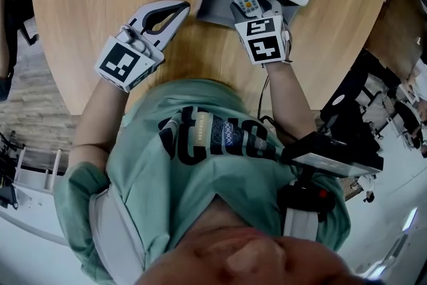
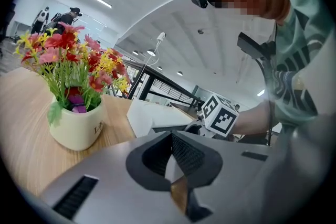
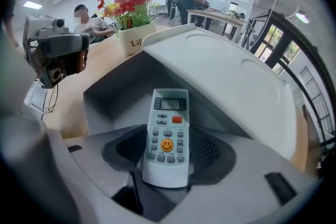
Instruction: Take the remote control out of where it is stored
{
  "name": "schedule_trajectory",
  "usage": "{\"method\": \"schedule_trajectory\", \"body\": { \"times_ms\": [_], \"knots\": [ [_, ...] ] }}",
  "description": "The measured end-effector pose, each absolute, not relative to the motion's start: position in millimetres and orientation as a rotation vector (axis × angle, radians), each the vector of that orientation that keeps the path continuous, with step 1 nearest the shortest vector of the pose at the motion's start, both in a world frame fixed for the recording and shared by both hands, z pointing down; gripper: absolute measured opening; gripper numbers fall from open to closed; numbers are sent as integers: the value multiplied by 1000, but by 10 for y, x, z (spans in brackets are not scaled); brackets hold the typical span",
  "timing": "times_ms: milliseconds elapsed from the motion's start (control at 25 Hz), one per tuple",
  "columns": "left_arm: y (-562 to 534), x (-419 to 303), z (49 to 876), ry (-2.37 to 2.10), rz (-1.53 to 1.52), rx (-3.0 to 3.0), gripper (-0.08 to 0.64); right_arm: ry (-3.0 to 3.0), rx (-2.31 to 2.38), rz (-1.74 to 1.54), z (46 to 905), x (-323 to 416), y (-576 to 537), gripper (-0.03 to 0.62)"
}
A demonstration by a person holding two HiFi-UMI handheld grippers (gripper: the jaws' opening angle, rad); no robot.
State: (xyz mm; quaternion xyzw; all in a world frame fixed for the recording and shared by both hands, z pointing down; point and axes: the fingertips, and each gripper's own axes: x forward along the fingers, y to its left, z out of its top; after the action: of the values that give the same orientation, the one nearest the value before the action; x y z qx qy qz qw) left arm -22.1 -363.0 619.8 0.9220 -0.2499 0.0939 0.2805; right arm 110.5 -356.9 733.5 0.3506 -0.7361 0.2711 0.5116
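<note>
The right tool [image 3: 167, 157] is closed on the near end of the remote control [image 3: 169, 113], which lies face up inside the open grey box [image 3: 105, 93] at the far right of the wooden worktop [image 1: 200, 50], beneath its raised white lid [image 3: 226, 76], while the left tool [image 1: 175, 10], to the left of the box, is empty with its jaws together.

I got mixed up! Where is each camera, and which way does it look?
Head view: on the head, looking down at table, green shirt.
Left gripper view: on left tongs, facing flower pot; shirt shows at right.
Right gripper view: on right tongs, facing remote control in box.
Shared: both gripper views show the flower pot.
</note>
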Motion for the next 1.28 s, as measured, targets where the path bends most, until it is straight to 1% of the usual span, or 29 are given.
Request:
{"method": "schedule_trajectory", "body": {
  "times_ms": [640,1280],
  "knots": [
    [-3570,-275,6069,-676,257,2486,5,-1825,740,683,7234,1152,-3537,253],
    [-3412,-387,5631,-722,198,2562,5,-1896,696,634,6746,1112,-3466,244]
  ]
}}
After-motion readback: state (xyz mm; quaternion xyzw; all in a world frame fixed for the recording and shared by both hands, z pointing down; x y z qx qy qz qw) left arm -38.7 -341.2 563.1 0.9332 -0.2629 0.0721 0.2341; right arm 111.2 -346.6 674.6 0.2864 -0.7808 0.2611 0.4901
